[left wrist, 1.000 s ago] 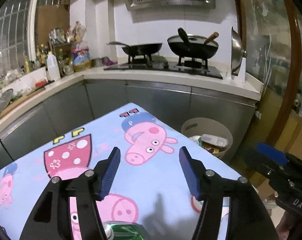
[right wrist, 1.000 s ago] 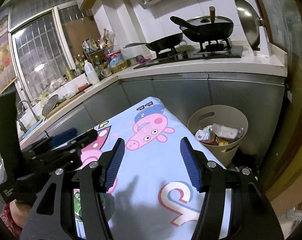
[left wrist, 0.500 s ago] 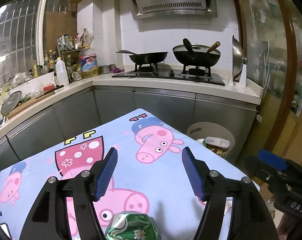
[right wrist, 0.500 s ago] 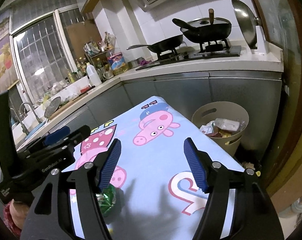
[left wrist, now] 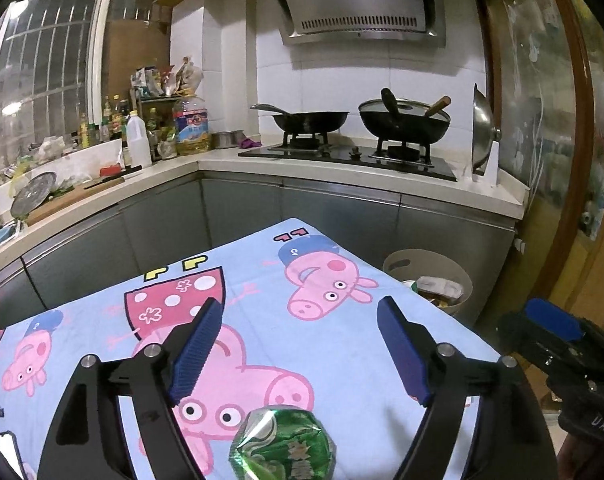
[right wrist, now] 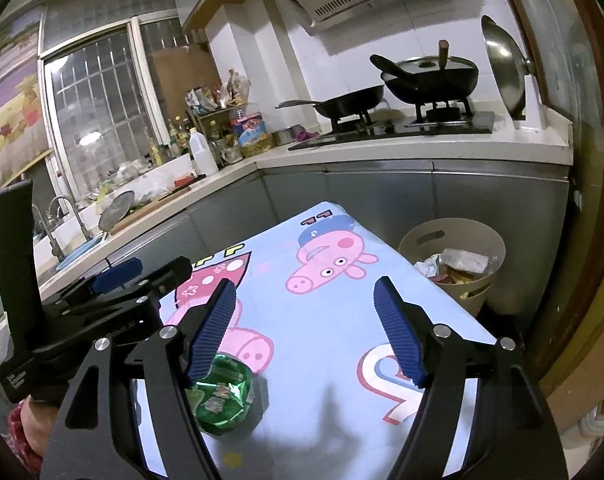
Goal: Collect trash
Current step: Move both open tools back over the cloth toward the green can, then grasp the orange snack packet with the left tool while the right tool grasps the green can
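Now both tongs are held above a table covered with a cartoon-pig cloth (left wrist: 342, 352). The left gripper (left wrist: 302, 356) and the right gripper (right wrist: 308, 330) are released, nothing is gripped, and their jaws have just been opening. A crushed green can (left wrist: 284, 446) is seen lying on the cloth near the table's near edge. A beige trash bin (right wrist: 450, 240), partly filled, stands beside the table's far right corner.

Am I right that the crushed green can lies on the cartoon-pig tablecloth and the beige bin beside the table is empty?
Not quite: the beige bin already holds wrappers and other rubbish, as the right wrist view shows. The crushed green can does lie on the cartoon-pig tablecloth.
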